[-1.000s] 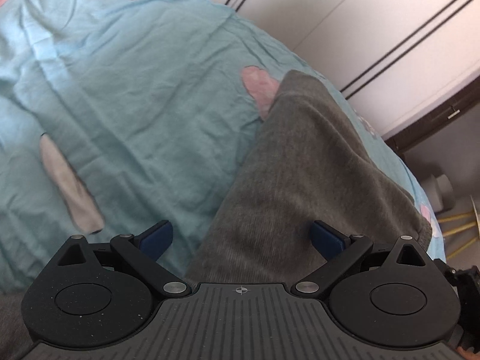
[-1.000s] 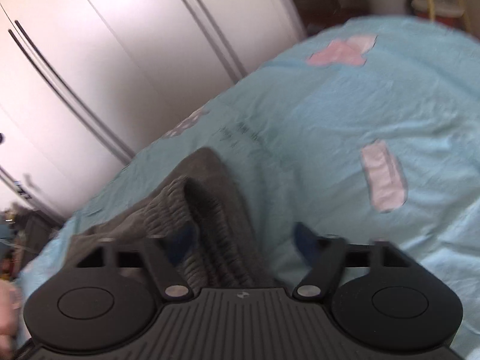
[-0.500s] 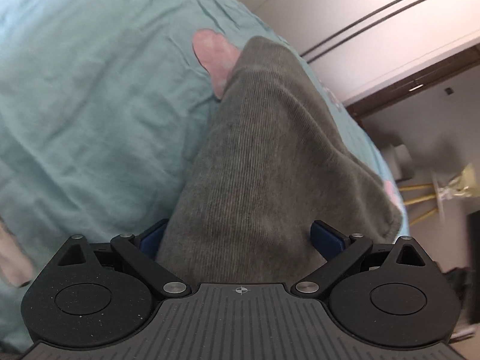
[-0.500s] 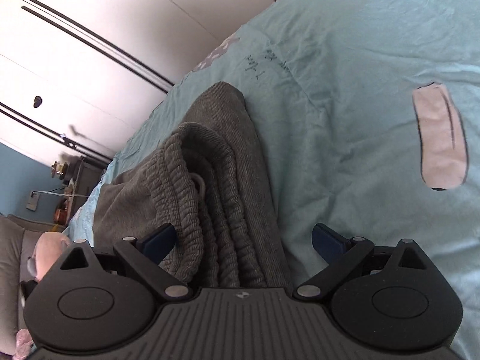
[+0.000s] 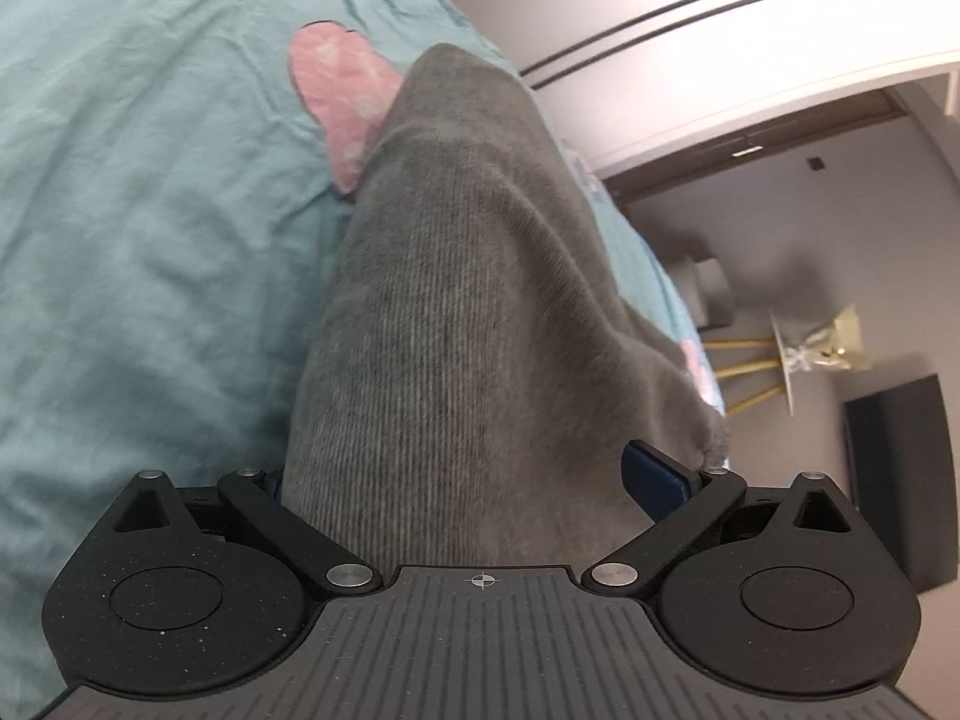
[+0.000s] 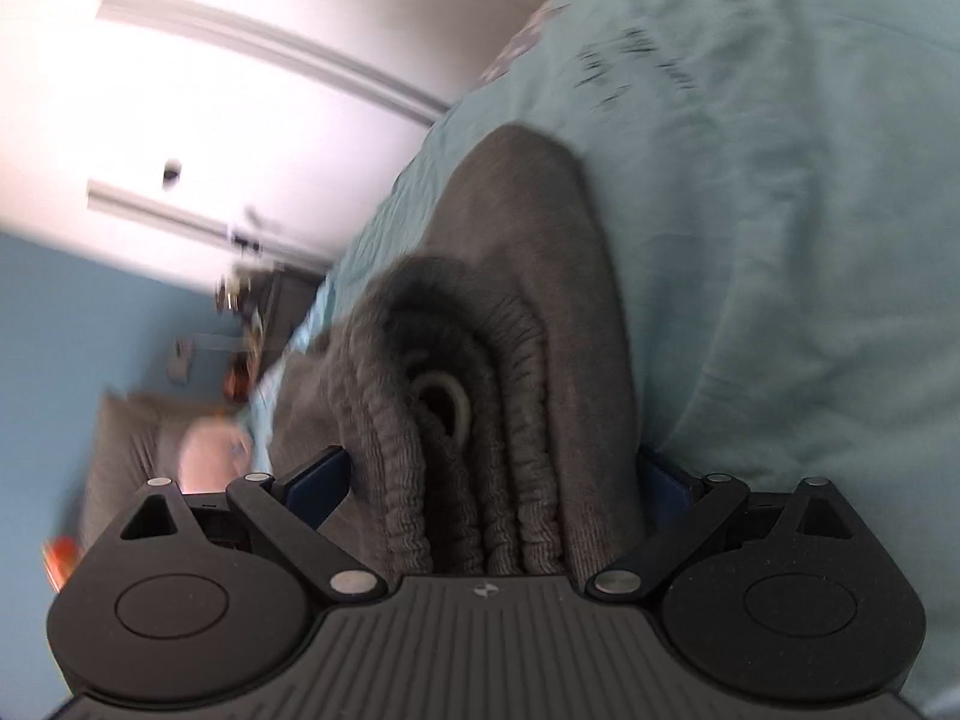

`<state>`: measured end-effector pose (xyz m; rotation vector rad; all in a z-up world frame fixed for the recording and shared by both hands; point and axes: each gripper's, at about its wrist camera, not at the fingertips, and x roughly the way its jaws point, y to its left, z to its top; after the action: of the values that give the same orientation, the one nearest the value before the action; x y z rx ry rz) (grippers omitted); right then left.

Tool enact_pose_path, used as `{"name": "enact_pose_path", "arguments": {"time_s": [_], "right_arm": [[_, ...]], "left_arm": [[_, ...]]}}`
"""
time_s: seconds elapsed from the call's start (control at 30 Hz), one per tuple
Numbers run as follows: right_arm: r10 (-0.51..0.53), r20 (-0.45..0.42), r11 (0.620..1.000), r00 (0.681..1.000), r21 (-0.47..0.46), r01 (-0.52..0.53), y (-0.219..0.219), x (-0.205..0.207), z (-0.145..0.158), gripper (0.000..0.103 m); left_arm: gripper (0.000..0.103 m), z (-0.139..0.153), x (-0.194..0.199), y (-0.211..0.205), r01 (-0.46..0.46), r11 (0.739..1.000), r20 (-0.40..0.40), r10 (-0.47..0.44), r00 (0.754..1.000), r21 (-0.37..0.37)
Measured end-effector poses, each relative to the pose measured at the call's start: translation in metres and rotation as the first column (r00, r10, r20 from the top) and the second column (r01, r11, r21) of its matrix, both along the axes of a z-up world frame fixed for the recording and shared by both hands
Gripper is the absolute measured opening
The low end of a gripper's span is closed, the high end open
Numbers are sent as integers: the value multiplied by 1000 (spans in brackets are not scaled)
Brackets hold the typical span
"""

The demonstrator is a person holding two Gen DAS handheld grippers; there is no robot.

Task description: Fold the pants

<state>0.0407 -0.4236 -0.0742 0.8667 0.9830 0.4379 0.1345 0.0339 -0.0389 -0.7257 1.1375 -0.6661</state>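
- My left gripper is nearest in its own view, jaws spread wide with the grey pants bunched between them; only the right blue pad shows clear of the cloth, so I read it as released, not pinching.
- My right gripper also sits with its jaws wide, the ribbed waistband of the pants filling the gap and both blue pads at the fabric's edges; I cannot tell whether they press on it.
- Both grippers point along the pants, which lie folded lengthwise on the teal bedsheet.
- Just beyond the far end of the pants on the left, a pink patch is printed on the sheet.
- Dark writing on the sheet, far in the right view, is too blurred to read.
- Farthest back stand white wardrobe doors with dark lines.
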Motion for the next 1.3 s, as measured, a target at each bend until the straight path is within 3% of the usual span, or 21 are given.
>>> {"name": "enact_pose_path", "arguments": {"time_s": [0.37, 0.5, 0.6, 0.7, 0.77, 0.87, 0.97, 1.03, 1.17, 1.3], "right_arm": [[9, 74, 998, 997, -61, -5, 16, -3, 1, 99], [-9, 29, 998, 1000, -55, 10, 12, 0, 0, 99], [-34, -9, 982, 999, -184, 32, 33, 6, 11, 99], [22, -1, 906, 1000, -424, -21, 75, 8, 28, 98], [35, 6, 872, 999, -489, -28, 88, 7, 34, 96], [23, 28, 882, 999, -471, -7, 82, 0, 44, 81], [27, 55, 910, 998, -415, -2, 70, -7, 47, 77], [14, 40, 920, 999, -391, 3, 65, -4, 39, 79], [-8, 8, 941, 1000, -338, 10, 66, 11, 24, 98], [-15, 1, 930, 1000, -367, 14, 70, 14, 25, 98]], "left_arm": [[103, 11, -5, -41, 112, 970, 95, -135, 986, 214], [103, 15, -3, -62, 145, 949, 94, -177, 980, 279], [103, 17, -5, -68, 150, 936, 96, -189, 977, 318], [103, 17, -8, -75, 135, 936, 104, -178, 979, 324], [103, 16, -9, -75, 134, 936, 111, -178, 978, 324], [101, 17, -12, -63, 126, 939, 112, -169, 979, 321], [100, 18, -13, -53, 128, 941, 108, -169, 980, 314], [100, 18, -11, -45, 128, 945, 102, -166, 981, 302], [100, 15, -6, -36, 120, 957, 84, -146, 986, 263], [101, 11, -3, -26, 100, 971, 82, -120, 989, 216]]}}
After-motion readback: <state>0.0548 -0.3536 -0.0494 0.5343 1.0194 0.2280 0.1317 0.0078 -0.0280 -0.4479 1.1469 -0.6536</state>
